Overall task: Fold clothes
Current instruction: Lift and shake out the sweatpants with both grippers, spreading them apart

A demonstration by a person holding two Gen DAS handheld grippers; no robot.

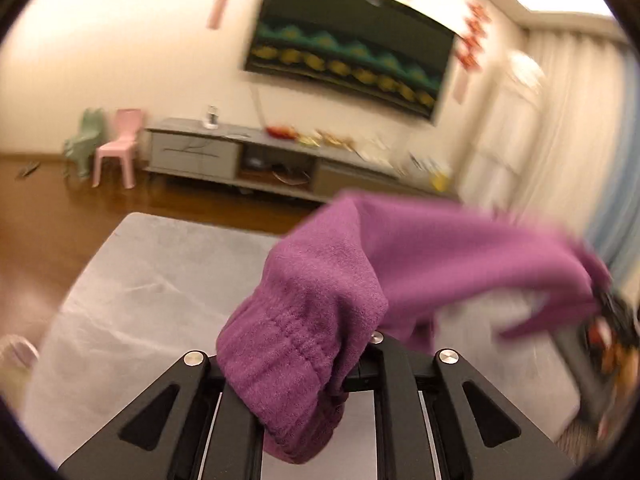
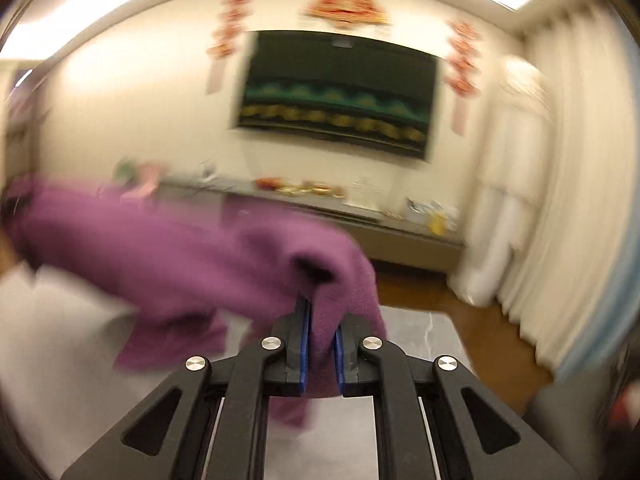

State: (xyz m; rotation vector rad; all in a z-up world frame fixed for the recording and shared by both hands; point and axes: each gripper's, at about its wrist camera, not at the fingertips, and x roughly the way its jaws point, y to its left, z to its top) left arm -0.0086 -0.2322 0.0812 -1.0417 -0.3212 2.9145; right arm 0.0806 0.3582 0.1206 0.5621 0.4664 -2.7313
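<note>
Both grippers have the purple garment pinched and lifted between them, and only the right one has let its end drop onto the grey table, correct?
Not quite. The right gripper has not let go: the right wrist view shows its blue-padded fingers shut on the purple garment. The left gripper holds the other end, so the garment hangs between them above the grey table.

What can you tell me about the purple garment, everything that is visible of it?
The purple garment is soft and fleecy, with a stitched, gathered band at one end. It hangs in the air above the grey table, stretched between the two grippers. The left gripper holds the banded end, which drapes over its fingers. The right gripper pinches a fold between its blue pads. The middle sags and a loose part hangs down. The cloth is blurred, so finer details cannot be seen.
</note>
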